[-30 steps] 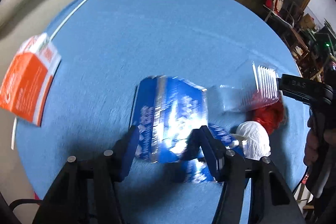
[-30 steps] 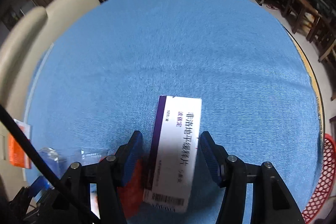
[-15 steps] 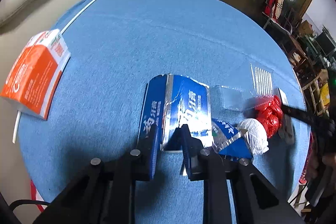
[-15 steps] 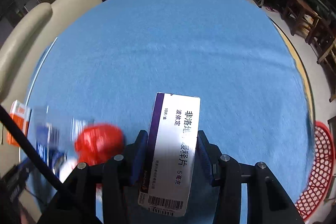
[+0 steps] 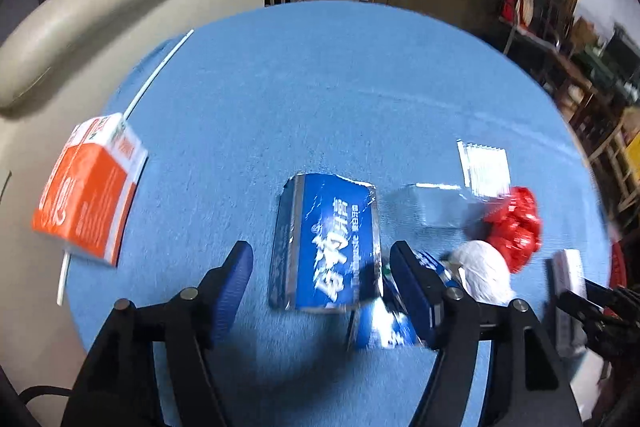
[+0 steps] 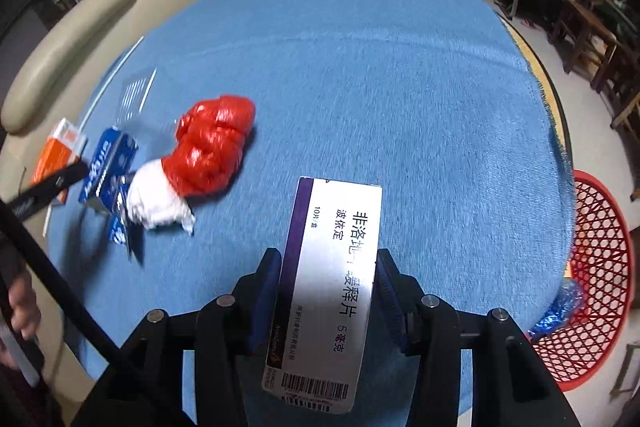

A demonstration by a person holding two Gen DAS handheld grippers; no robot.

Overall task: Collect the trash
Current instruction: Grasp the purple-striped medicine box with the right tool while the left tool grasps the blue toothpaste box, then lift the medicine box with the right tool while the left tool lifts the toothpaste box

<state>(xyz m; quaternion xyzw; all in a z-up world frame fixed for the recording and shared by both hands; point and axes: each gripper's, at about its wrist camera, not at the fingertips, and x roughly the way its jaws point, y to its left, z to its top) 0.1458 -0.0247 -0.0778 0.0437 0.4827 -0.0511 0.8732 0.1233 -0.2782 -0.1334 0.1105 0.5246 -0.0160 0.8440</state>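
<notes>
A flattened blue toothpaste box [image 5: 328, 243] lies on the blue tablecloth [image 5: 320, 87]. My left gripper [image 5: 320, 259] straddles it with the jaws opening wide, and neither pad presses on it. My right gripper [image 6: 328, 267] has a white medicine box [image 6: 336, 287] with a purple stripe clamped between its pads. Its jaws are easing open with the box still between them. In the left wrist view that same medicine box [image 5: 568, 279] shows at the far right edge. A red crumpled bag [image 6: 216, 147] and a white tissue wad [image 6: 160, 201] lie to its left.
An orange carton [image 5: 88, 199] rests at the table's left edge beside a beige sofa [image 5: 100, 27]. A clear wrapper [image 5: 440, 203] and a blue foil scrap [image 5: 384, 327] lie near the toothpaste box. A red mesh basket [image 6: 592, 267] stands on the floor, right of the table.
The left jaws narrowed at the toothpaste box's near edge, then spread wide around it. The right jaws closed onto the medicine box and carried it right, away from the red bag.
</notes>
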